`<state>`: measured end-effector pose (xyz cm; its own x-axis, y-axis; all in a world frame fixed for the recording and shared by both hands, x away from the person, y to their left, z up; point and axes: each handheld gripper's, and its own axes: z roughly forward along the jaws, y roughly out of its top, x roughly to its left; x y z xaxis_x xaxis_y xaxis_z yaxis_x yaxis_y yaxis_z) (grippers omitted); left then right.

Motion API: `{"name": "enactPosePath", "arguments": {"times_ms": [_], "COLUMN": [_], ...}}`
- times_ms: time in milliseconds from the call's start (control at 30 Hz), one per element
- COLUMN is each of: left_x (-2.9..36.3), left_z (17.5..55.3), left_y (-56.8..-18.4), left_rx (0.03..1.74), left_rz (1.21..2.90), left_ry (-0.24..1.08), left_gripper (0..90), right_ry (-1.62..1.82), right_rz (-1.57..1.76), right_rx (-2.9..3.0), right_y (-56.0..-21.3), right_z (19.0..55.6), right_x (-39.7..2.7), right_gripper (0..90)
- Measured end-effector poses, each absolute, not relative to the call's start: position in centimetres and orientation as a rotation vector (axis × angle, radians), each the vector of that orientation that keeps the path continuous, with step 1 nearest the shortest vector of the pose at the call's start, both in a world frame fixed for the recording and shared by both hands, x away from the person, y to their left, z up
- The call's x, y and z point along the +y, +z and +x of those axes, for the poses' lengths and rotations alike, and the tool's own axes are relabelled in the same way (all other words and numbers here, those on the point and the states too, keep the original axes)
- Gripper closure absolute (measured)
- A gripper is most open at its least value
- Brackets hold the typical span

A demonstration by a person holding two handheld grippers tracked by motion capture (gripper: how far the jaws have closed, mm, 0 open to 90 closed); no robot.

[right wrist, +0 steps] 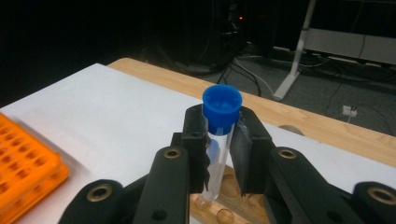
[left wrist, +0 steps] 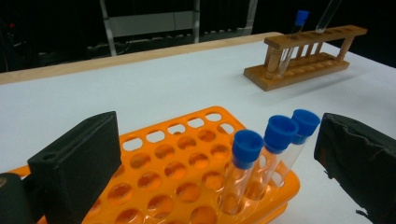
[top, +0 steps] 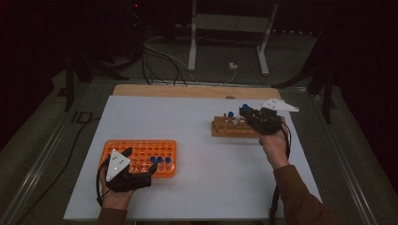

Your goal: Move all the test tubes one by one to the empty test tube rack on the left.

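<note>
Between the jaws of the right gripper [right wrist: 218,154]: one clear plastic tube [right wrist: 217,158] with a blue screw cap, upright, clamped at its upper body, its rounded bottom just above the wooden rack [top: 233,127]. That rack, a light-wood two-tier stand with round holes, lies under this gripper and holds one more blue-capped tube [left wrist: 293,39], leaning. Between the wide-open, empty jaws of the left gripper [left wrist: 215,163]: an orange plastic rack [left wrist: 187,172], a flat grid of round holes, holding three blue-capped clear tubes [left wrist: 261,158] in a row at its near corner. Both racks stand on a white table [top: 187,122].
</note>
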<state>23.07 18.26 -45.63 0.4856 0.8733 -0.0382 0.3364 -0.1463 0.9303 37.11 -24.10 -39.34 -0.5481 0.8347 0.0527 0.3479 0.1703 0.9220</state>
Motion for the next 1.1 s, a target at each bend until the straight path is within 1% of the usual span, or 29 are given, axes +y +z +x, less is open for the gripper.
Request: {"name": "enactPosePath", "arguments": {"times_ms": [433, 767, 1100], "left_x": [17.0, 14.4, 12.7], "left_z": [23.8, 25.3, 25.8], "left_y": [-44.0, -42.5, -42.3], "left_rx": [1.034, 0.988, 0.952], "left_rz": [1.721, 1.760, 1.760], "left_ry": [0.673, 0.679, 0.665], "left_gripper": [1.6, 1.6, 2.7], "right_ry": [1.363, 1.421, 1.440], "right_rz": [1.053, 1.028, 0.973], "right_rx": [2.051, 2.107, 2.162], "right_y": [-38.9, -38.6, -38.6], "right_z": [35.6, 34.5, 33.6], "right_x": [-23.1, -21.8, -19.9], "right_gripper": [77.0, 77.0, 77.0]}}
